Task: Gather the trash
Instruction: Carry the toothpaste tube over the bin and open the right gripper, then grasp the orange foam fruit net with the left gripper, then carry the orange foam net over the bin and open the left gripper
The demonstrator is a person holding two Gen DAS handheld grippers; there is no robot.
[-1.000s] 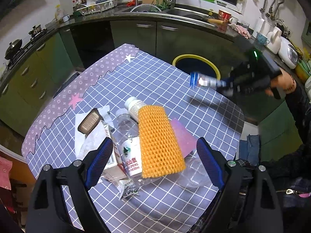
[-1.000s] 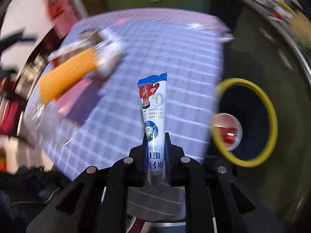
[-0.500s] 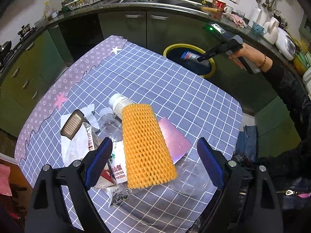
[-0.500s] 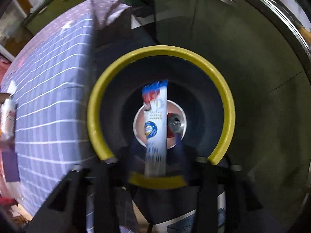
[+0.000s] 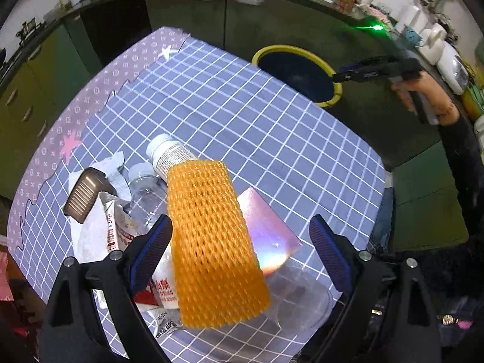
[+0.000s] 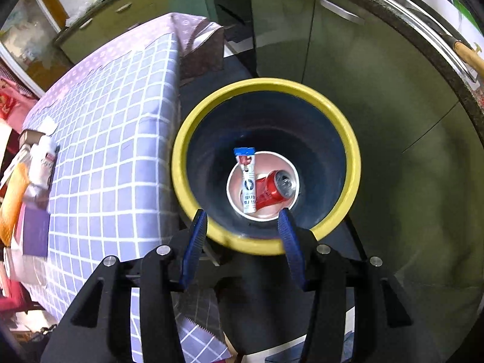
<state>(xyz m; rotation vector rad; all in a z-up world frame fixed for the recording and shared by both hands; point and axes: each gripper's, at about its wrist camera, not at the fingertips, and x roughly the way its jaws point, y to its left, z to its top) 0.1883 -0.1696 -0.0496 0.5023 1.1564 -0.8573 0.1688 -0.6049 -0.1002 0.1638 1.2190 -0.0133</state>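
- Right wrist view: the right gripper (image 6: 243,239) hangs over the bin (image 6: 352,163) with its blue-padded fingers (image 6: 289,246) spread apart and nothing between them.
- At the bottom of the bin a white and blue tube (image 6: 248,181) lies across a white cup (image 6: 289,211), touching a red can (image 6: 273,189).
- The bin stands on the floor just beside the table (image 6: 121,139), against the green cabinets (image 6: 357,69).
- Left wrist view: the left gripper (image 5: 240,251) hovers above the near edge of the table (image 5: 242,115), its fingers spread wide and holding nothing.
- Between them lies an orange foam net (image 5: 211,242), over a white bottle (image 5: 169,154).
- Left of the net are a clear bottle (image 5: 145,193), a carton (image 5: 116,230), crumpled tissue (image 5: 87,239) and a brown ribbed thing (image 5: 84,195), perhaps a lid.
- Right of the net are a shiny pink sheet (image 5: 266,233) and a clear cup (image 5: 298,299).
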